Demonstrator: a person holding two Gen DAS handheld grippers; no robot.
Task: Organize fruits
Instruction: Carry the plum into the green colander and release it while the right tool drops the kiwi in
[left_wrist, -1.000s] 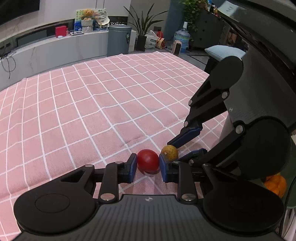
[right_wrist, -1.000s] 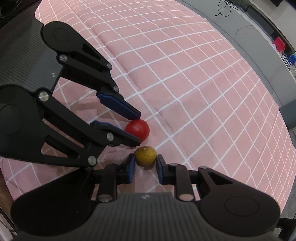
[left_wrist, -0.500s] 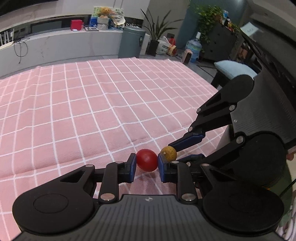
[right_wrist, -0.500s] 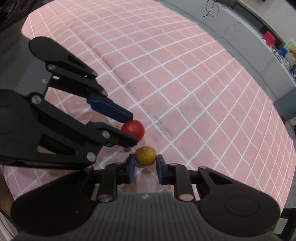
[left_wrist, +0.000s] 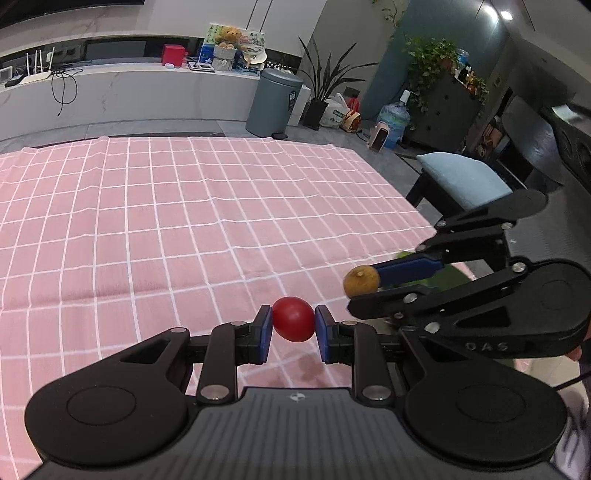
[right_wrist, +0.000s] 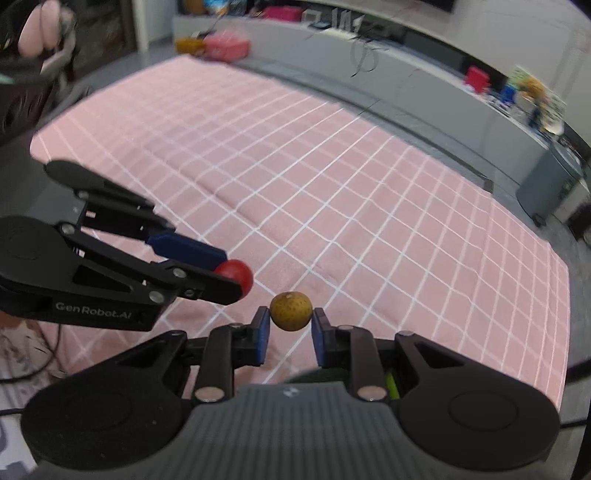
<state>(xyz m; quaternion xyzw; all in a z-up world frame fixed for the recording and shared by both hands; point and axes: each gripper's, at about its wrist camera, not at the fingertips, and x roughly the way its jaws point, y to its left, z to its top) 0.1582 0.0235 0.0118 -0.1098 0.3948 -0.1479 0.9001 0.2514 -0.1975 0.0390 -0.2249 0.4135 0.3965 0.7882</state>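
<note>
Above pink checked cloth (left_wrist: 184, 221), "GenRobot.AI" left gripper (left_wrist: 293, 328) jaws pinch red fruit (left_wrist: 293, 318), right gripper (right_wrist: 289, 325) jaws yellow fruit (right_wrist: 290, 310).

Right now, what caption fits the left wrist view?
Left gripper holds a red fruit above the pink checked cloth; right gripper holds a yellow-brown fruit.

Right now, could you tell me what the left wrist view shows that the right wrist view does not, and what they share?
Only the left wrist view shows the grey bin, the potted plant, the water jug and the blue-cushioned stool. Only the right wrist view shows a pink box beyond the far end of the cloth. Both share the pink checked cloth, the left claw shut on the red fruit, and the right claw shut on the yellow-brown fruit, both fruits clear of the cloth.
</note>
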